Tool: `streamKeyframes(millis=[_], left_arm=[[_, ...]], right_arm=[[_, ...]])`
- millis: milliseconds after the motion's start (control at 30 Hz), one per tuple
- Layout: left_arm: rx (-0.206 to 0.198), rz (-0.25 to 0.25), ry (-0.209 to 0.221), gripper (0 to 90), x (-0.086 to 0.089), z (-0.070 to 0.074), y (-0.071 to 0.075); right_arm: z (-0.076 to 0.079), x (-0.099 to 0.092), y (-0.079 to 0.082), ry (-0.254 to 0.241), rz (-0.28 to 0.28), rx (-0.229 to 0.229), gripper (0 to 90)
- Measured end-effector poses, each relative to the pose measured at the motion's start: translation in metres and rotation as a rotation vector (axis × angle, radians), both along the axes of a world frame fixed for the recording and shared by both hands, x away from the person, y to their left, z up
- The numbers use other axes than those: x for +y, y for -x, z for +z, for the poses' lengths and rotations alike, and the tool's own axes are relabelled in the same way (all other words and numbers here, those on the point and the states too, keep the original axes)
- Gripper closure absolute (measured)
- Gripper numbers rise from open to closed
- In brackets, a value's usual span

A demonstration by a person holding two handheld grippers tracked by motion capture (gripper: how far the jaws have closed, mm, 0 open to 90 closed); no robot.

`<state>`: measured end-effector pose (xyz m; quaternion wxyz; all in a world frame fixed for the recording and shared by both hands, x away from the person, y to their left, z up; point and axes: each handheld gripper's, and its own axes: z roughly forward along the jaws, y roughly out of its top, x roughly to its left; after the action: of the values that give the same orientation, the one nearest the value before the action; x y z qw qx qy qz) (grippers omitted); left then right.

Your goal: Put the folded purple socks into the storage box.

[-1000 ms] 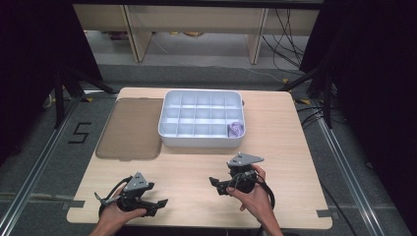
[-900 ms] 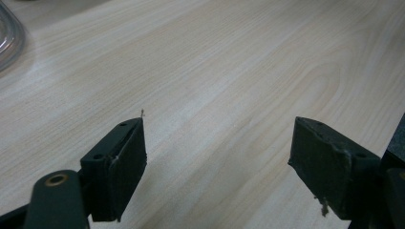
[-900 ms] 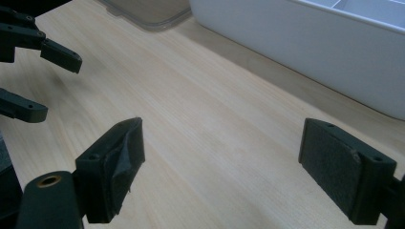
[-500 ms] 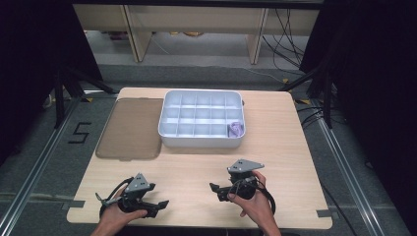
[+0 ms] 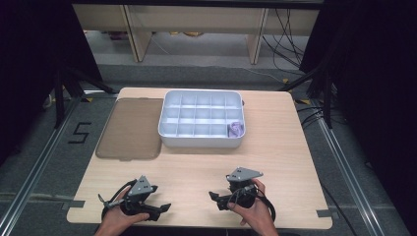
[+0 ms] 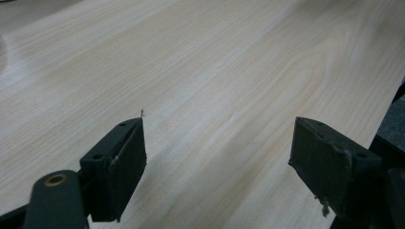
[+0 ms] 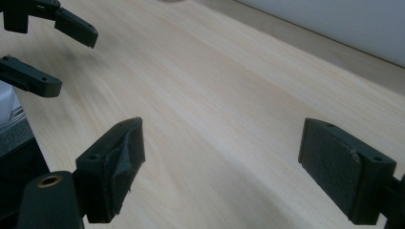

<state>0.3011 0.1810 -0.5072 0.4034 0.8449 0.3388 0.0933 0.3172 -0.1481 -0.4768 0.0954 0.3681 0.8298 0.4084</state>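
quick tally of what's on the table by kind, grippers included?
White divided tray: 1
Brown lid lying flat left of the tray: 1
Small purple thing in the tray's near-right compartment: 1
Hand-held grippers, left gripper and right gripper, both with jaws open: 2
Total: 5

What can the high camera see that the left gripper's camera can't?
High view alone: the white divider box with a small purple item in its near right compartment, the brown lid flat beside it, and both hands. Left gripper view alone: a close look at the left gripper with its jaws wide apart, nothing between. Both: the wooden table.
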Motion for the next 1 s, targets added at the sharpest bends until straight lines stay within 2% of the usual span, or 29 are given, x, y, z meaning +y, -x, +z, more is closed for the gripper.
streamKeyframes(millis=[33,67,100,133,167,233,300,367,467,633,767,867,933,1000], left_arm=[[-0.006,-0.006,-0.024,19.2,0.001,0.000,-0.001],[0.015,0.002,-0.009,19.2,-0.001,0.000,0.001],[-0.005,-0.017,-0.025,19.2,-0.001,0.000,0.001],[0.008,-0.008,-0.016,19.2,-0.002,-0.001,0.002],[0.001,-0.003,-0.024,19.2,-0.002,-0.001,0.001],[-0.007,-0.026,-0.032,19.2,-0.002,0.000,0.001],[-0.009,-0.023,-0.037,19.2,-0.002,-0.001,0.001],[0.007,-0.012,-0.020,19.2,-0.004,-0.001,0.003],[0.011,-0.013,-0.017,19.2,-0.004,-0.002,0.003],[0.005,-0.014,-0.023,19.2,-0.003,-0.001,0.002],[-0.009,-0.024,-0.038,19.2,-0.002,-0.001,0.001],[-0.006,-0.031,-0.036,19.2,-0.002,-0.001,0.001],[0.010,-0.013,-0.019,19.2,-0.003,-0.002,0.002],[0.000,-0.019,-0.030,19.2,-0.003,-0.001,0.002]], right_arm=[[-0.001,0.001,0.001,-0.002,-0.002,-0.002,16.5],[-0.002,0.001,0.002,0.000,0.002,0.000,16.5],[-0.003,0.001,0.003,0.006,0.007,-0.003,16.5],[-0.004,0.002,0.005,0.000,0.003,0.021,16.6],[-0.006,0.002,0.004,0.007,0.014,-0.008,16.5],[-0.007,0.002,0.006,0.008,0.019,0.000,16.5],[-0.009,0.002,0.006,0.010,0.030,-0.003,16.6],[-0.010,0.002,0.008,0.014,0.028,0.001,16.6],[-0.013,0.003,0.009,0.018,0.040,0.004,16.6],[-0.015,0.004,0.011,0.021,0.041,-0.001,16.5],[-0.016,0.005,0.011,0.024,0.044,0.012,16.6],[-0.017,0.006,0.011,0.024,0.054,0.011,16.6],[-0.017,0.005,0.012,0.026,0.051,0.015,16.5],[-0.017,0.005,0.011,0.026,0.058,0.010,16.6]])
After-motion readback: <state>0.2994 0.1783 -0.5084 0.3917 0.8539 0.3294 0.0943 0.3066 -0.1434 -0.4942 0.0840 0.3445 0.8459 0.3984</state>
